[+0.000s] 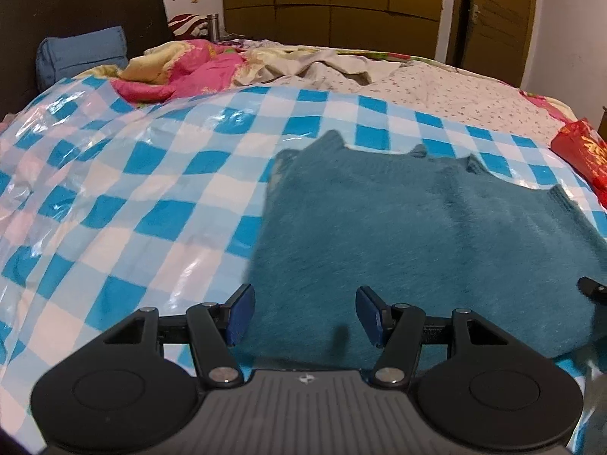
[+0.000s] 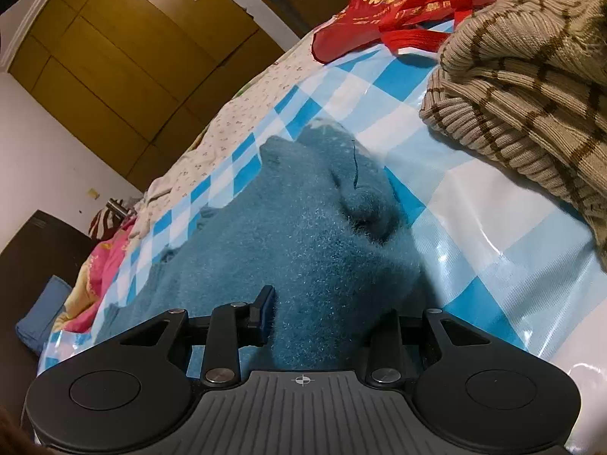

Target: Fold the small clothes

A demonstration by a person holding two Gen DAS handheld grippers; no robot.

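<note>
A fuzzy teal sweater (image 1: pixel 417 227) lies flat on a blue-and-white checked plastic sheet (image 1: pixel 132 189) spread over a bed. My left gripper (image 1: pixel 303 313) is open and empty, its blue pads (image 1: pixel 239 313) just over the sweater's near left edge. In the right wrist view the sweater (image 2: pixel 303 250) fills the middle. My right gripper (image 2: pixel 322 318) is open with sweater cloth bunched between the jaws. Its left pad (image 2: pixel 265 314) shows; the right pad is hidden under the cloth. A tip of the right gripper (image 1: pixel 592 290) shows at the right edge of the left wrist view.
A tan ribbed sweater (image 2: pixel 531 87) lies piled at the right. A red bag (image 2: pixel 398 7) lies beyond it, also at the right of the left wrist view (image 1: pixel 580 151). Pink and floral bedding (image 1: pixel 189 72), a blue pillow (image 1: pixel 81 57), a dark headboard and brown wardrobes are behind.
</note>
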